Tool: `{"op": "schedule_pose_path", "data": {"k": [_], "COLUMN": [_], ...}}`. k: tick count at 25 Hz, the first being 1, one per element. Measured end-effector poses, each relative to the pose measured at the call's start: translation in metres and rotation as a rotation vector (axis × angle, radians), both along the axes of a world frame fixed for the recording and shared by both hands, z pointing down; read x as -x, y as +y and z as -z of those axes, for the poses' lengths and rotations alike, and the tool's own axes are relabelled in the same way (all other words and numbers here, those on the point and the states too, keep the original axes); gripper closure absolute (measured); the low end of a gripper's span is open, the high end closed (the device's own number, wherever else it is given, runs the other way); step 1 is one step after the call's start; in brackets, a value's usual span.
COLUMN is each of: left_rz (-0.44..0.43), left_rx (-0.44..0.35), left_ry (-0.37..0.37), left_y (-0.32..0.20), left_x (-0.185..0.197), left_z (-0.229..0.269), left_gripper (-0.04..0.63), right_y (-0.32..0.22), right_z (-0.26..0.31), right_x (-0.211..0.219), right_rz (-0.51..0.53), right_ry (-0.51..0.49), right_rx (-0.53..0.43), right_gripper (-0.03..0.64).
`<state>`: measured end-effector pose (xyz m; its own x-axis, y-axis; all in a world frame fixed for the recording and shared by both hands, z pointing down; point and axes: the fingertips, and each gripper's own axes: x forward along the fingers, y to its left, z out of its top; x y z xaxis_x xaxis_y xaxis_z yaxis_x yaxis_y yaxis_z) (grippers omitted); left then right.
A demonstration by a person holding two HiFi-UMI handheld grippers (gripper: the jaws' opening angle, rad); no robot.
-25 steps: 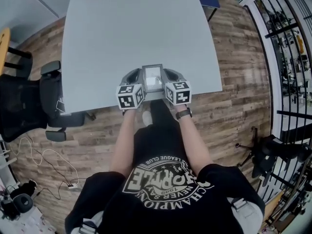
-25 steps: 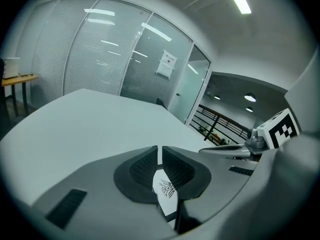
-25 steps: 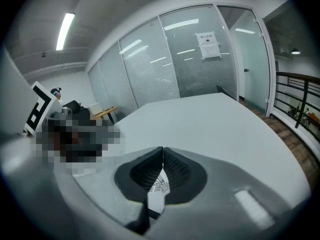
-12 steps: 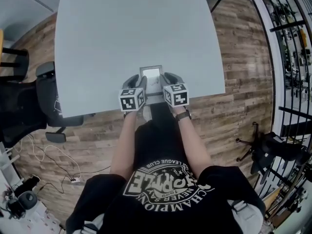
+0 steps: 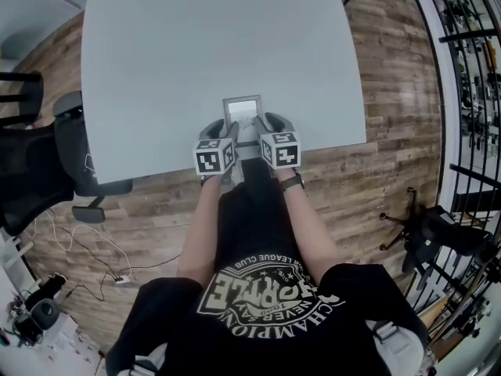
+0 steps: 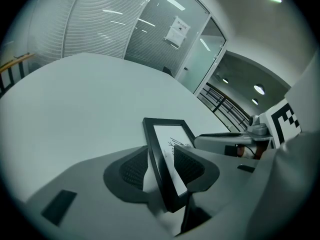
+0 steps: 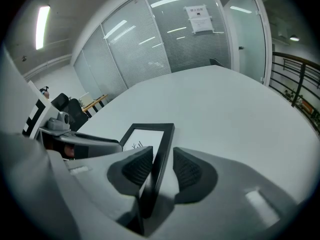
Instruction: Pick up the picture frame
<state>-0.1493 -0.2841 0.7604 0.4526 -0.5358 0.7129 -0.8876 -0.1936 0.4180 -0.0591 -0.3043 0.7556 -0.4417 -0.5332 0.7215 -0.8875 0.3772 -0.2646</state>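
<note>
A black picture frame (image 5: 242, 111) with a white print lies on the pale grey table (image 5: 196, 45), close to its near edge. My left gripper (image 5: 228, 131) straddles its left side rail and my right gripper (image 5: 259, 128) its right side rail. In the left gripper view the frame (image 6: 170, 139) runs between the left gripper's (image 6: 161, 158) dark ribbed pads (image 6: 131, 171), with a gap on each side. The right gripper view shows the frame (image 7: 150, 134) between the right gripper's (image 7: 162, 159) pads (image 7: 187, 171), also with gaps. Both sets of jaws are opening and press on nothing.
A black office chair (image 5: 55, 159) stands off the table's left corner. Wood floor (image 5: 376, 171) lies beyond the near edge, with black railings (image 5: 470, 69) at the right. Glass partitions (image 7: 165, 39) close off the table's far side.
Both grippers came down with the frame until it rested on the table. Their jaws went from shut on its side rails to spread wide.
</note>
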Motion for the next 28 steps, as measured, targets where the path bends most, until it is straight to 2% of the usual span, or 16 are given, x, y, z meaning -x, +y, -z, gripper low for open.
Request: {"op": "schedule_pose_path", "data": {"k": [5, 7, 12, 16, 21, 28], "left_rz": [0.023, 0.022, 0.043, 0.032, 0.034, 0.087], "left_rx": [0.017, 0.026, 0.048, 0.035, -0.029, -0.202], "left_ry": [-0.027, -0.037, -0.017, -0.011, -0.027, -0.037], "left_y": [0.003, 0.001, 0.002, -0.001, -0.021, -0.071], "left_x": [-0.002, 0.001, 0.002, -0.002, -0.006, 0.012], "left_z": [-0.006, -0.007, -0.004, 0.009, 0.041, 0.123], "left_gripper": [0.443, 0.478, 0.508, 0.514, 0.514, 0.520], "right_y": [0.005, 0.008, 0.010, 0.007, -0.015, -0.065], "right_z": [-0.004, -0.005, -0.005, 0.004, 0.033, 0.121], "right_x": [0.000, 0.003, 0.002, -0.002, -0.007, 0.011], "right_rz": [-0.005, 0.000, -0.029, -0.043, -0.062, -0.017], "right_ry": [-0.020, -0.025, -0.033, -0.015, -0.029, -0.074], "right_rx": [0.009, 0.015, 0.037, 0.029, -0.025, -0.214], "right_gripper": [0.503, 0.524, 0.535, 0.541, 0.546, 0.545]}}
